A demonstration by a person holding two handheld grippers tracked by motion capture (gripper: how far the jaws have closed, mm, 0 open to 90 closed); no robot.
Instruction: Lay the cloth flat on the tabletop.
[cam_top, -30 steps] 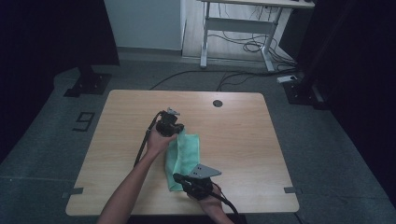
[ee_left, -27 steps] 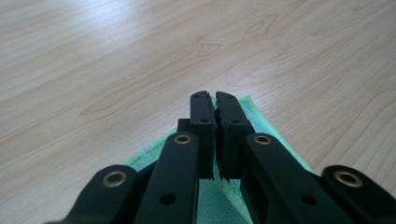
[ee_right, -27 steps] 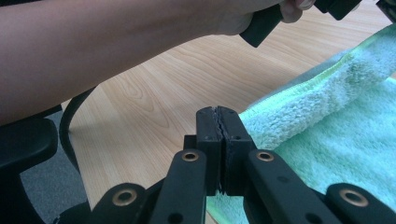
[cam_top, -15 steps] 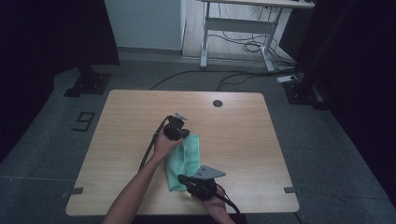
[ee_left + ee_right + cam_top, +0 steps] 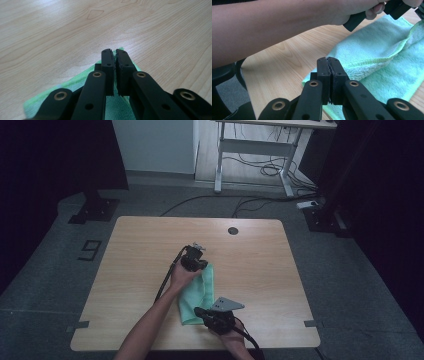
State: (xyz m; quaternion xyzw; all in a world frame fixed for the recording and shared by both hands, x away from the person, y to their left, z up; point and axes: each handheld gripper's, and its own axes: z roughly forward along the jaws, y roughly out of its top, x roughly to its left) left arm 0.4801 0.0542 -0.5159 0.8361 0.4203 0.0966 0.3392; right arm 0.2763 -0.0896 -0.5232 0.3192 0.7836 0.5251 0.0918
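Note:
A light green towel [image 5: 199,291] lies partly folded on the wooden table [image 5: 145,245], near the front middle. My left gripper [image 5: 196,260] is at the towel's far end, its hand reaching across from the lower left. In the left gripper view its jaws [image 5: 115,52] are shut on a corner of the towel [image 5: 75,80], with a sliver of green between the tips. My right gripper [image 5: 201,312] sits low at the towel's near end. In the right gripper view its jaws [image 5: 328,60] are shut over the towel [image 5: 382,50], and no cloth shows between them. The towel's upper layer rises toward the left hand [image 5: 352,12].
A round dark grommet hole [image 5: 233,230] sits near the table's far edge. Bare wood spreads to the left and right of the towel. Beyond the table stand a desk frame [image 5: 252,150] and floor cables [image 5: 210,200]. Dark curtains flank the room.
My left gripper has moved right and slightly nearer with the towel corner, drawing the top layer over. The right gripper has stayed in place.

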